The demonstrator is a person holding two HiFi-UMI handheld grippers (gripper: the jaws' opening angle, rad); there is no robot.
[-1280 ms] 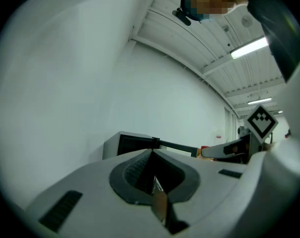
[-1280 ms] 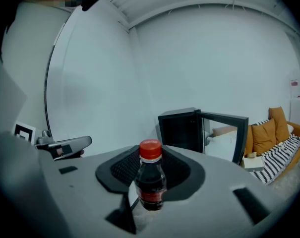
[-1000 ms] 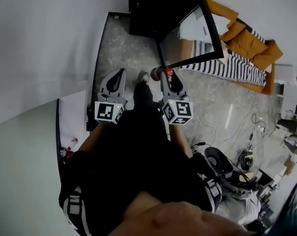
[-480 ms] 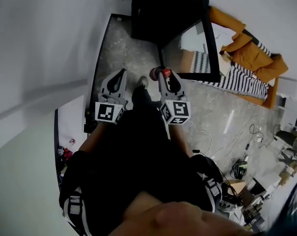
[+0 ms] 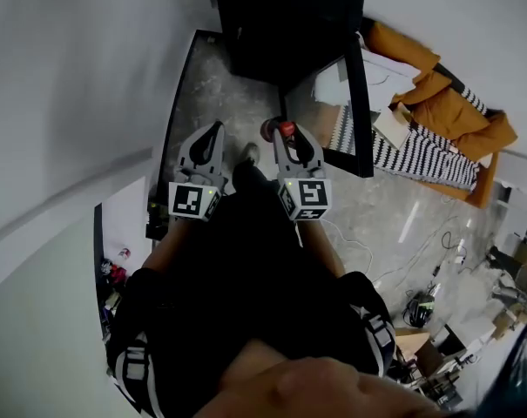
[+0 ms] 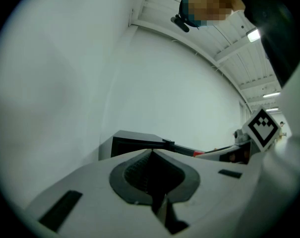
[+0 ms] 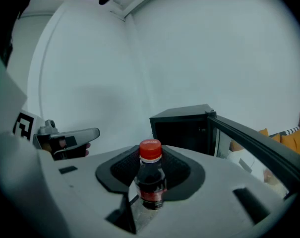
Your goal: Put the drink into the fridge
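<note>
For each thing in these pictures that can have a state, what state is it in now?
fridge: open.
drink bottle: upright, red cap on, held.
right gripper: fingers shut on the drink bottle.
left gripper: fingers shut, nothing between them.

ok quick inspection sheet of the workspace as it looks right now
surface: grey stone floor
job's things: dark drink bottle with red cap, upright in the right gripper; black fridge, door open
clutter: orange and striped fabric beside the fridge; gear at lower right
grippers: left gripper shut, empty; right gripper shut on the drink bottle
cables: white cable on the floor
surroundings: white wall on the left
</note>
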